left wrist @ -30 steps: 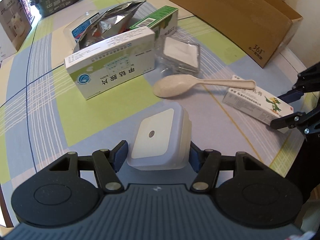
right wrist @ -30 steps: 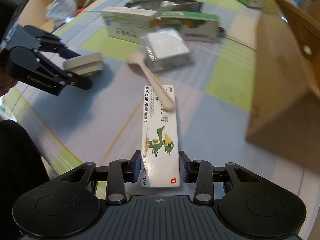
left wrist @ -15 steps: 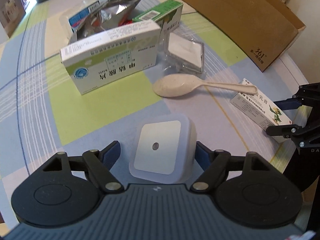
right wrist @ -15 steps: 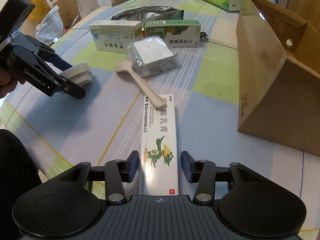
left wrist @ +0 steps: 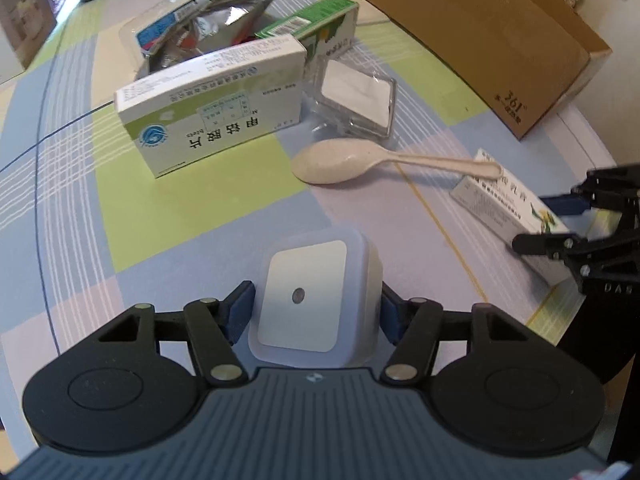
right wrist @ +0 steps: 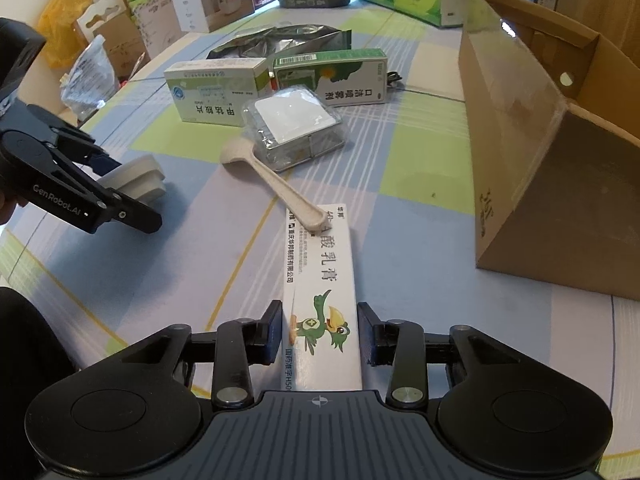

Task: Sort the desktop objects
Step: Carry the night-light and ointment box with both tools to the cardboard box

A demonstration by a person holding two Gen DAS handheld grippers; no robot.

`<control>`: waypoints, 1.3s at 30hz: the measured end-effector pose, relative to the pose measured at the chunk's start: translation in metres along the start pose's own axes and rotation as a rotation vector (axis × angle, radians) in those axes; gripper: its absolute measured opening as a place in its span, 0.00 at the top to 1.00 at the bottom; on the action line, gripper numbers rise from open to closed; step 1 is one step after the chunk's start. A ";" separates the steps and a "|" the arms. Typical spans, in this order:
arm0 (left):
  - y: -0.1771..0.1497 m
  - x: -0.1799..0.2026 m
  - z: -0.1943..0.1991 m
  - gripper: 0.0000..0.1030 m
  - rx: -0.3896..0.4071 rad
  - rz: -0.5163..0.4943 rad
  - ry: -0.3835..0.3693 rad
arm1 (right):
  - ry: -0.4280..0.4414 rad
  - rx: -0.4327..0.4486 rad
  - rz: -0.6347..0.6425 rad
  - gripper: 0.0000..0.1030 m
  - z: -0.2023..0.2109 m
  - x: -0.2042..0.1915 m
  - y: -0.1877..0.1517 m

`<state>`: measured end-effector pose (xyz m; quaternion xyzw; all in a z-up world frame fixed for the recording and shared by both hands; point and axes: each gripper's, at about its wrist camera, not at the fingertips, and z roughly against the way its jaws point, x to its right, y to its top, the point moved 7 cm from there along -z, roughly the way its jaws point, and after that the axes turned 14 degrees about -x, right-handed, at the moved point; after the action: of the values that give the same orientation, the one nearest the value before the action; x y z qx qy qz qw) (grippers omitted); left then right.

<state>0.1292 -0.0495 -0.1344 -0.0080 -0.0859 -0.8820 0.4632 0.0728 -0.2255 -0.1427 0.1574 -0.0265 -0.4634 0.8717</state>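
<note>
Since neither grip looks settled, both picks are at risk. Left gripper (left wrist: 315, 314): jaws drawn in to the sides of the light (left wrist: 304, 292), which sits on the table (left wrist: 200, 208) near the front edge. Pads look at contact, but I can't tell if they're clamping. The light's shell is smooth with rounded corners and is held low, so a weak squeeze could squirt it forward or let it twist on lift. The spoon (left wrist: 332, 160) lies mid-table with its handle tip resting on the far end of the box (right wrist: 320, 280). Raising the box will likely flip or drag the spoon. Right gripper (right wrist: 319, 334): jaws straddle the box's near end, close to its edges or just touching; can't tell which. An end grip on a long box means droop or pivot. The carton (right wrist: 520, 140) stands right, probably the drop spot, and a swinging far end could clip its wall.
</note>
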 end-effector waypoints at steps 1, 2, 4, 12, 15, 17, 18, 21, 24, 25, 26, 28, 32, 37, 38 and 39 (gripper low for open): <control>-0.001 0.000 0.003 0.43 0.004 0.011 0.004 | 0.009 0.003 0.001 0.66 0.002 -0.001 -0.001; -0.001 0.001 0.006 0.43 0.009 0.019 0.009 | 0.008 0.008 0.001 0.66 0.005 -0.002 -0.002; -0.001 0.004 0.014 0.43 0.018 0.030 0.021 | -0.006 0.022 0.001 0.66 0.010 -0.003 -0.004; 0.002 0.031 0.043 0.43 0.059 0.029 0.042 | -0.032 0.097 -0.032 0.66 0.046 0.000 -0.014; 0.006 0.042 0.053 0.43 0.074 0.023 0.050 | -0.036 0.128 -0.043 0.66 0.061 0.004 -0.015; 0.010 0.049 0.060 0.43 0.082 0.022 0.046 | -0.035 0.157 -0.049 0.66 0.074 0.007 -0.015; 0.014 0.054 0.064 0.43 0.085 0.020 0.046 | -0.035 0.176 -0.055 0.66 0.081 0.008 -0.014; 0.028 0.068 0.079 0.43 0.106 0.005 0.056 | -0.043 0.241 -0.064 0.66 0.108 0.016 -0.006; 0.050 0.087 0.096 0.43 0.137 -0.021 0.055 | -0.064 0.311 -0.077 0.66 0.139 0.032 0.007; 0.058 0.095 0.102 0.43 0.148 -0.039 0.053 | -0.075 0.331 -0.084 0.66 0.150 0.040 0.012; 0.067 0.104 0.108 0.43 0.160 -0.056 0.050 | -0.087 0.348 -0.090 0.66 0.158 0.048 0.017; 0.086 0.123 0.118 0.43 0.181 -0.088 0.042 | -0.113 0.371 -0.106 0.66 0.172 0.068 0.027; 0.127 0.162 0.130 0.43 0.217 -0.152 0.021 | -0.161 0.388 -0.149 0.66 0.188 0.114 0.040; 0.172 0.206 0.120 0.43 0.227 -0.210 -0.006 | -0.195 0.379 -0.197 0.66 0.188 0.164 0.050; 0.180 0.213 0.116 0.43 0.225 -0.215 -0.011 | -0.197 0.374 -0.203 0.66 0.186 0.172 0.052; 0.187 0.220 0.111 0.43 0.222 -0.221 -0.016 | -0.199 0.368 -0.206 0.66 0.184 0.179 0.053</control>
<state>0.1494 -0.3151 0.0221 0.0455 -0.1869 -0.9126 0.3608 0.1816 -0.3895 0.0297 0.2691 -0.1799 -0.5506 0.7694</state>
